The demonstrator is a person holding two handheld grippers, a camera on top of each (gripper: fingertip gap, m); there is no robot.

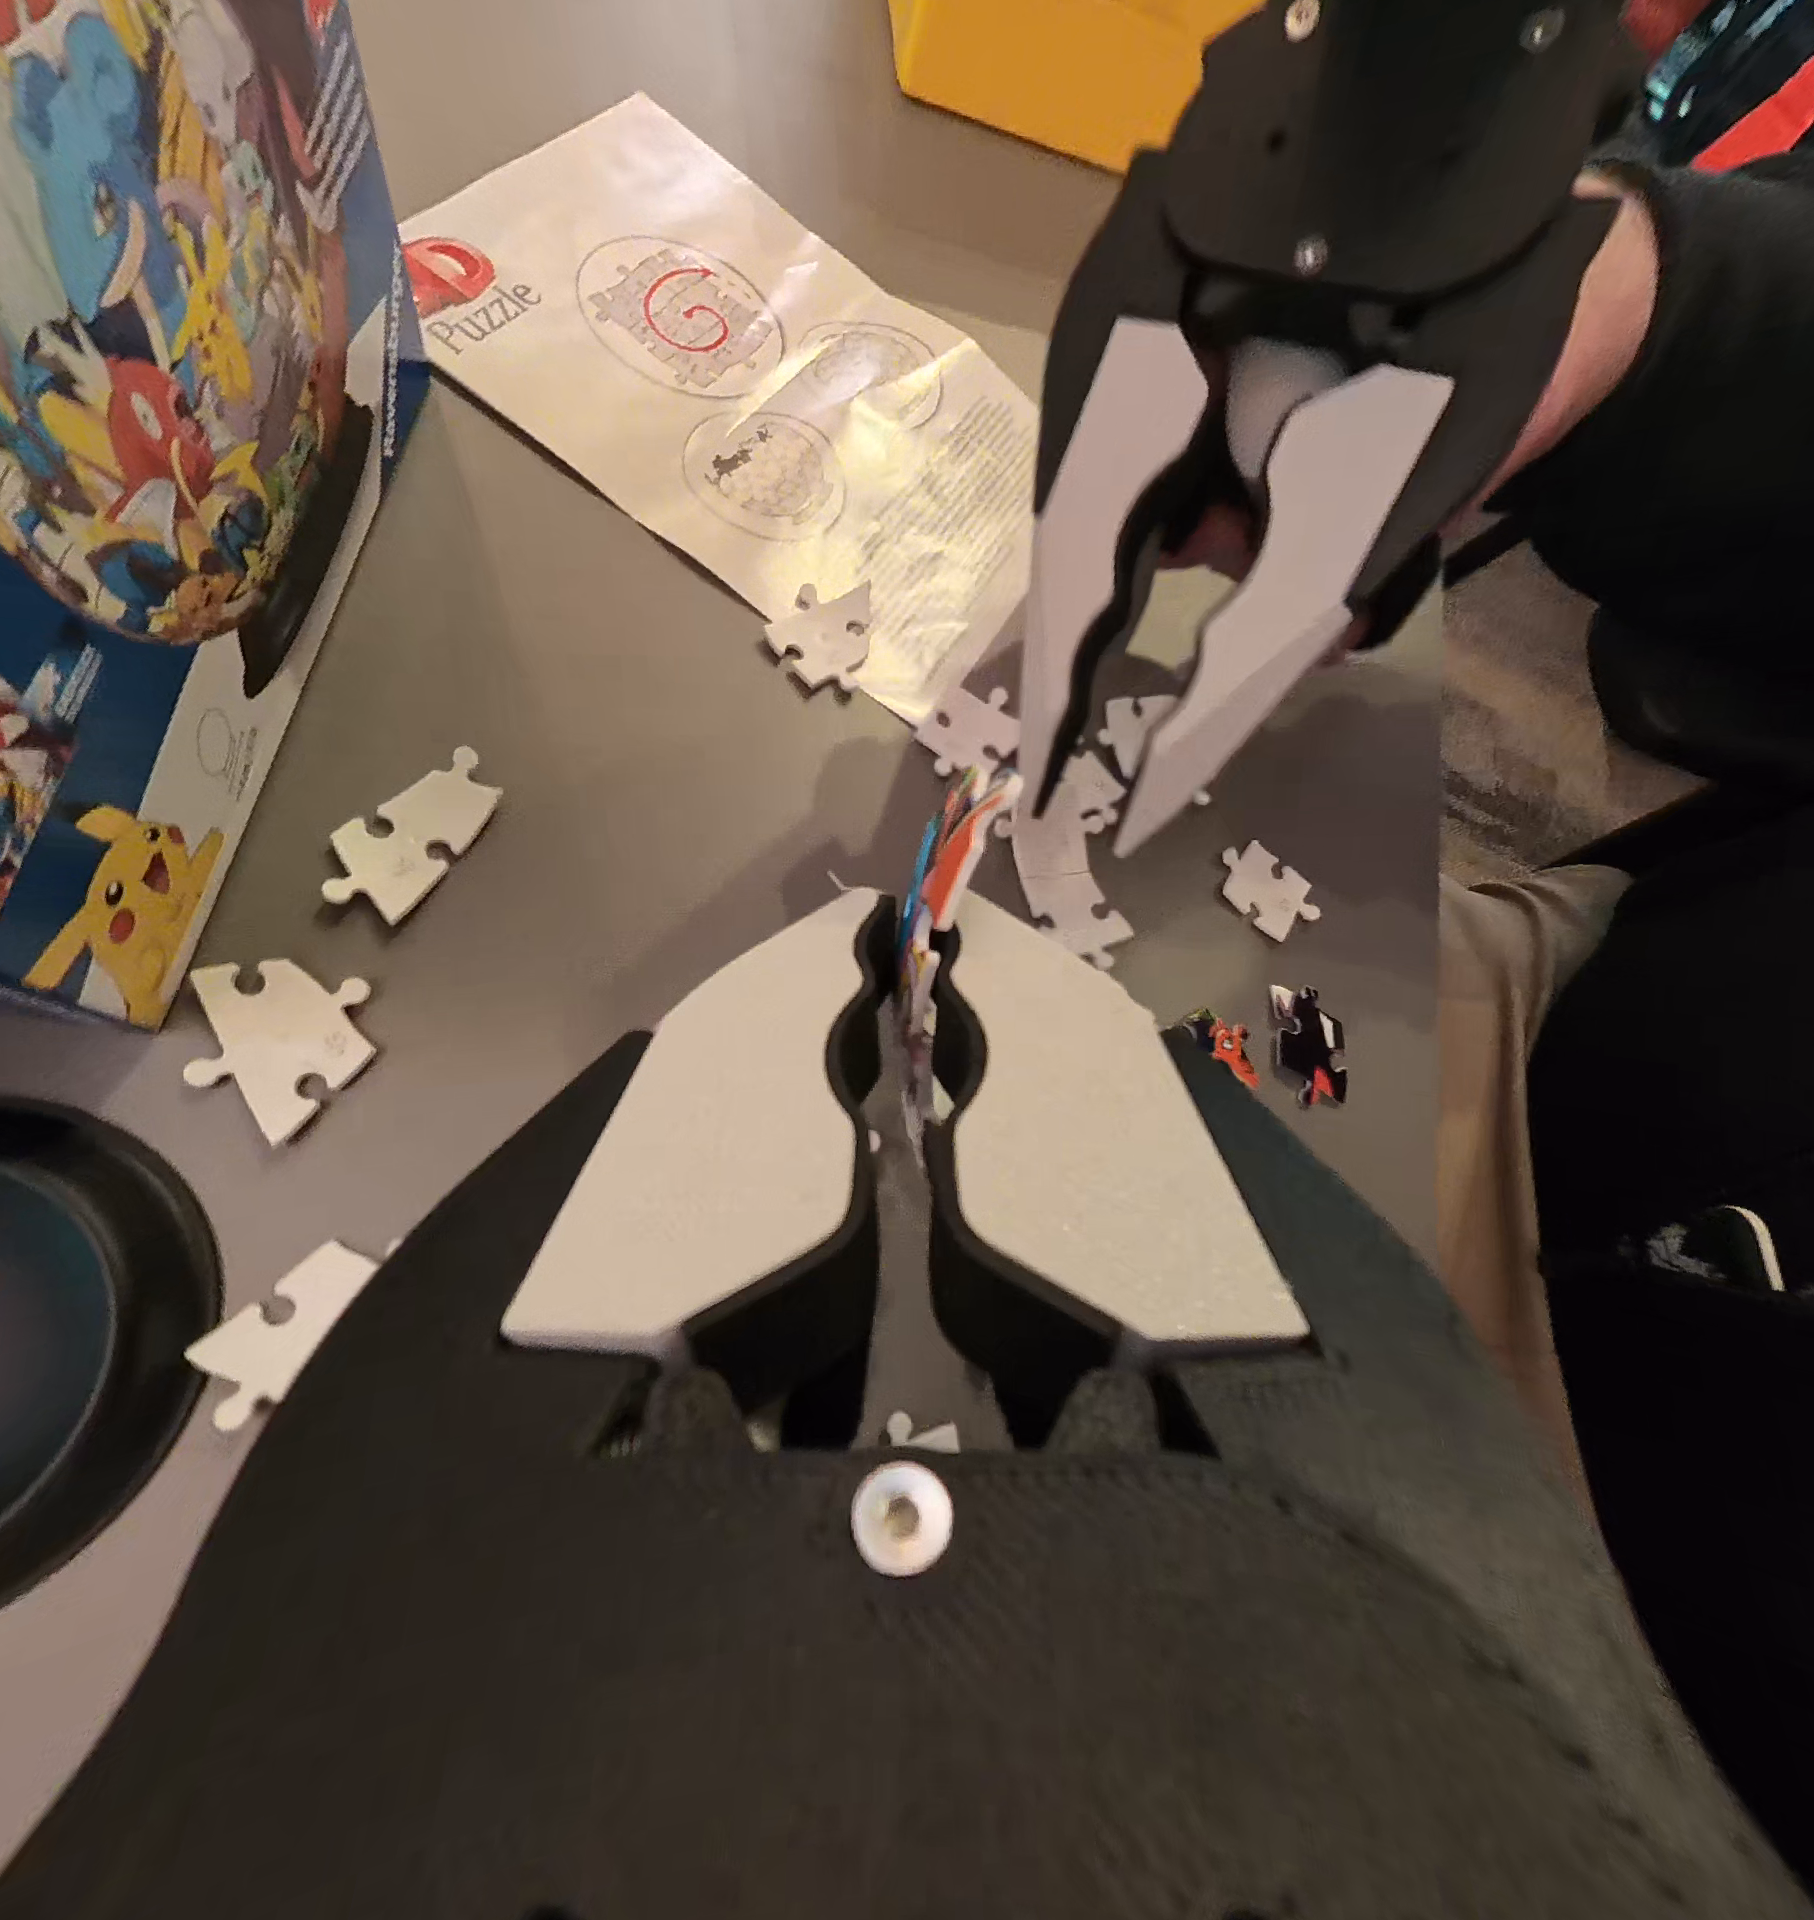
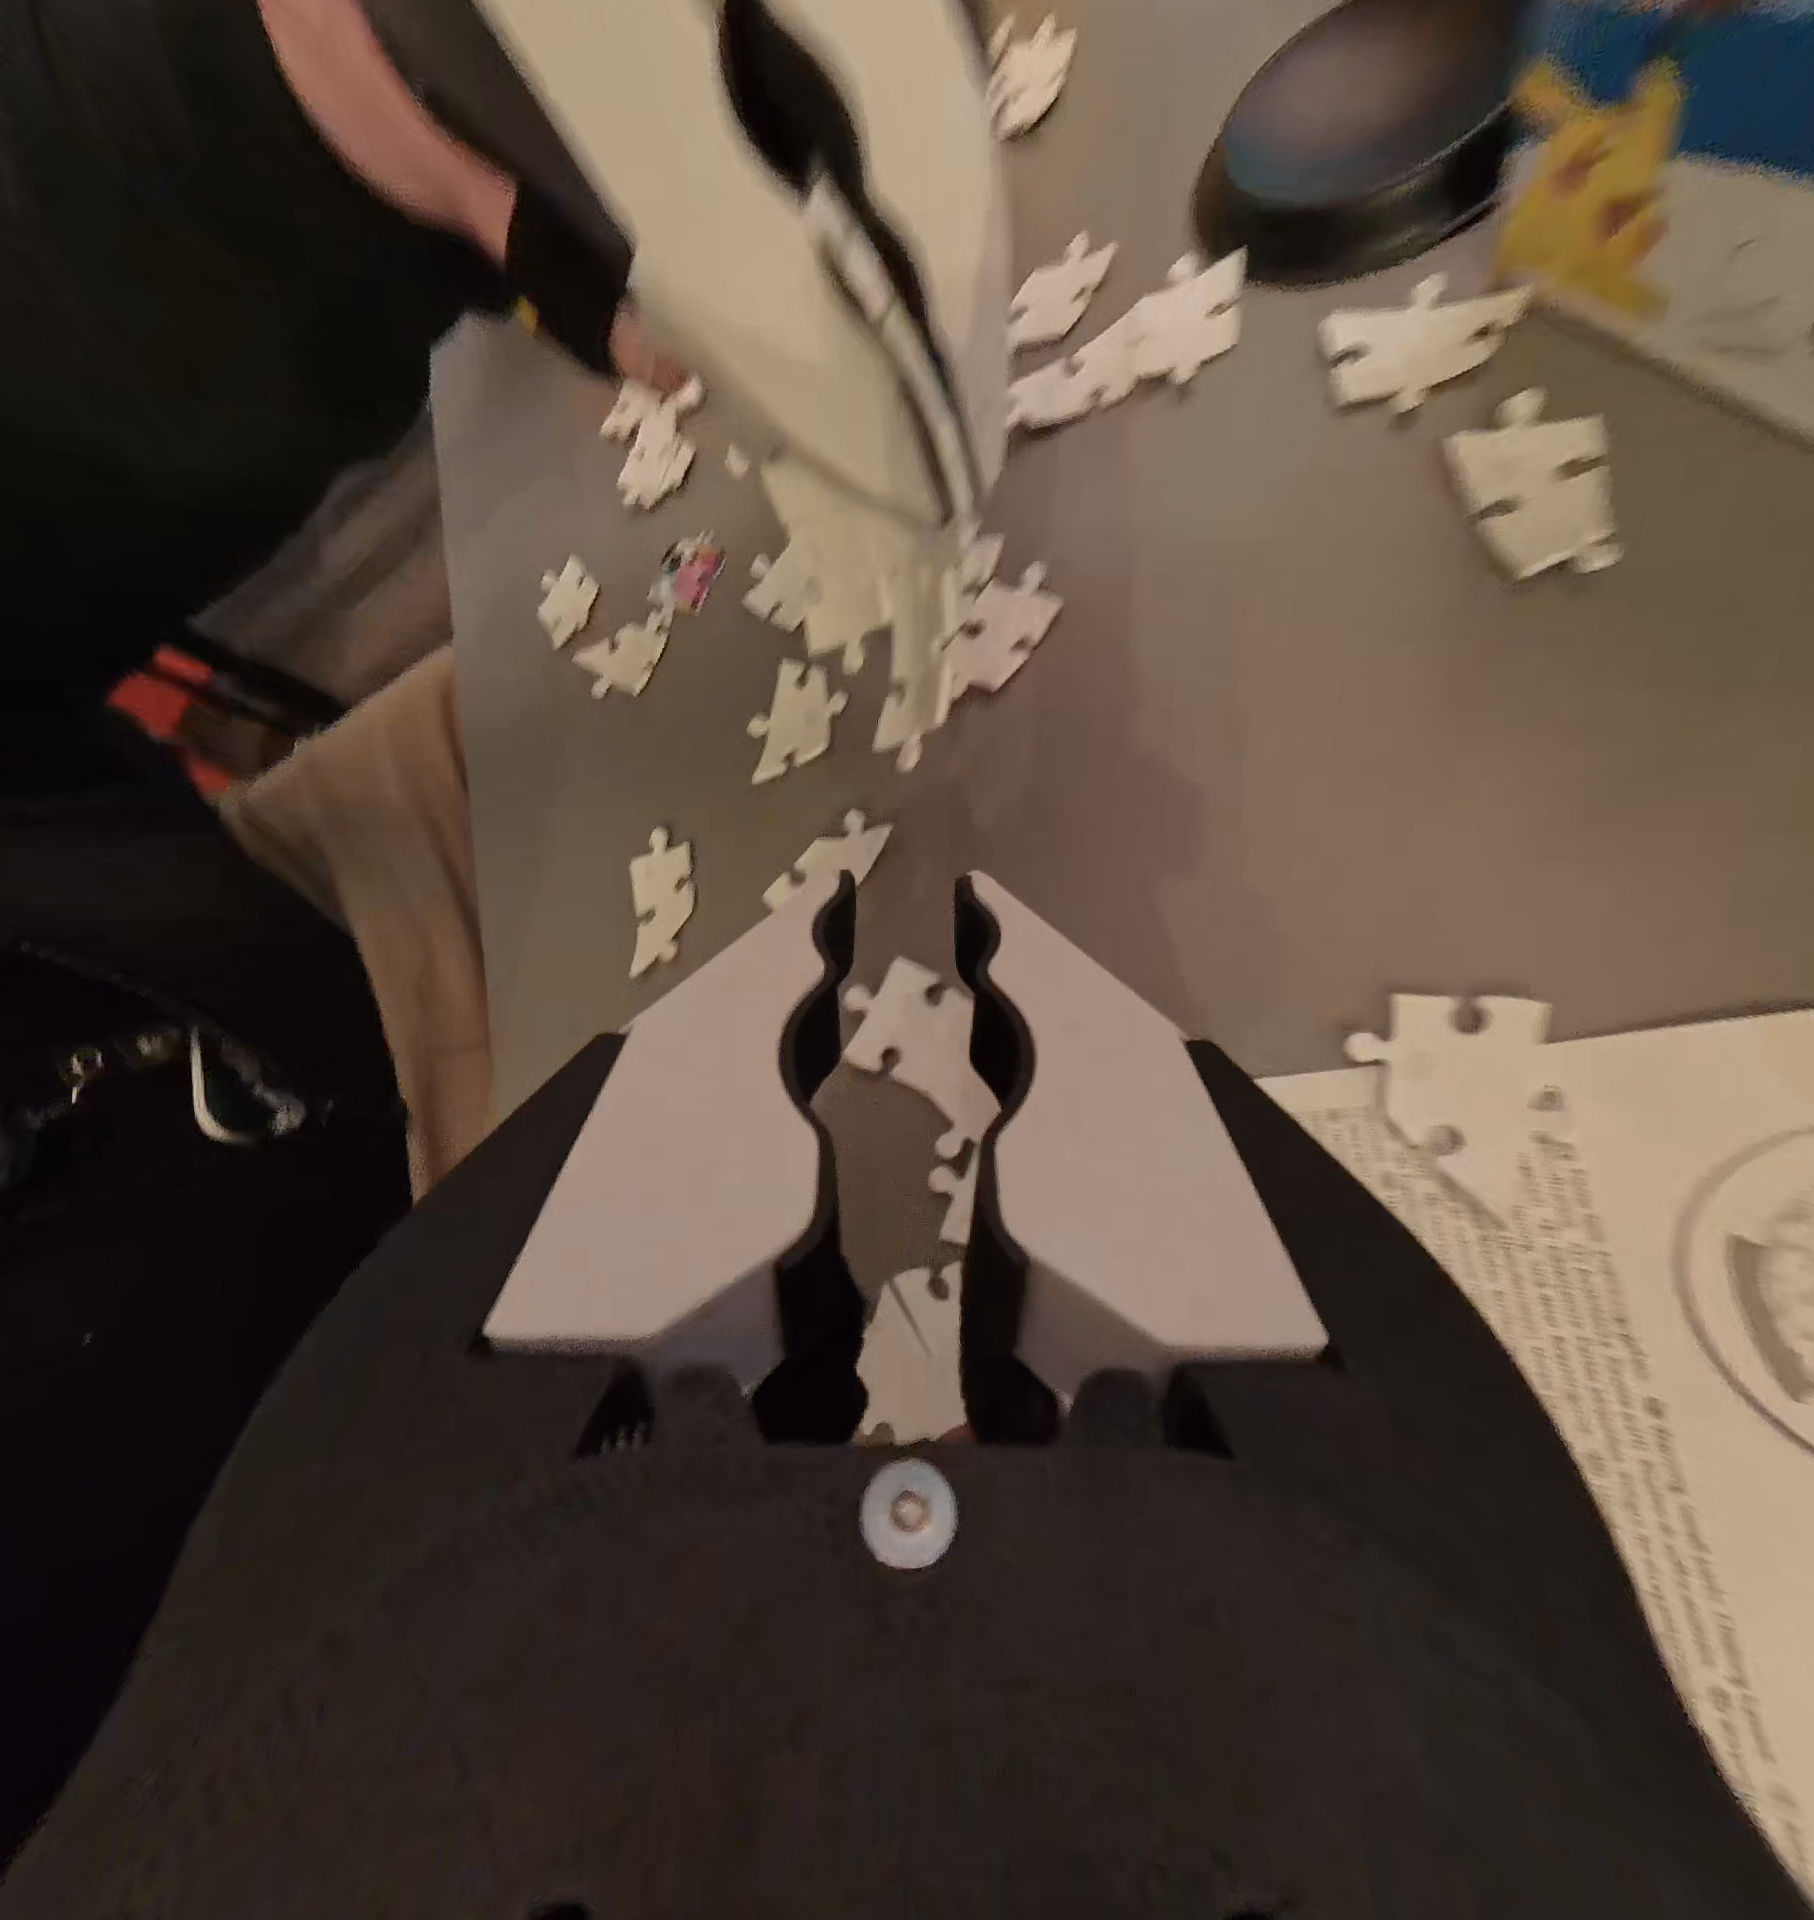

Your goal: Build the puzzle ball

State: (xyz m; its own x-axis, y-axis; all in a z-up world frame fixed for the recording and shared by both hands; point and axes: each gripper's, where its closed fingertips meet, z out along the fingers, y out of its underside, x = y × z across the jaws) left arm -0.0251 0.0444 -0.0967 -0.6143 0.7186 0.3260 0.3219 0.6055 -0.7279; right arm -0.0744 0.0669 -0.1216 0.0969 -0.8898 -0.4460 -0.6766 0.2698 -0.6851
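My left gripper is shut on a joined strip of puzzle pieces, held edge-on with the coloured print showing. In the right wrist view it hangs over a heap of white face-down pieces. My right gripper is open and empty, tips down just right of the held strip, over a curved row of joined white pieces. In its own view the right gripper stands open above white pieces lying on the grey table.
The puzzle box stands at the left, with a black round stand in front of it. An instruction sheet and a yellow box lie behind. Loose white pieces and two coloured pieces are scattered. The table edge is at the right. Some 7 centimetres of space lies between my two pairs of fingers.
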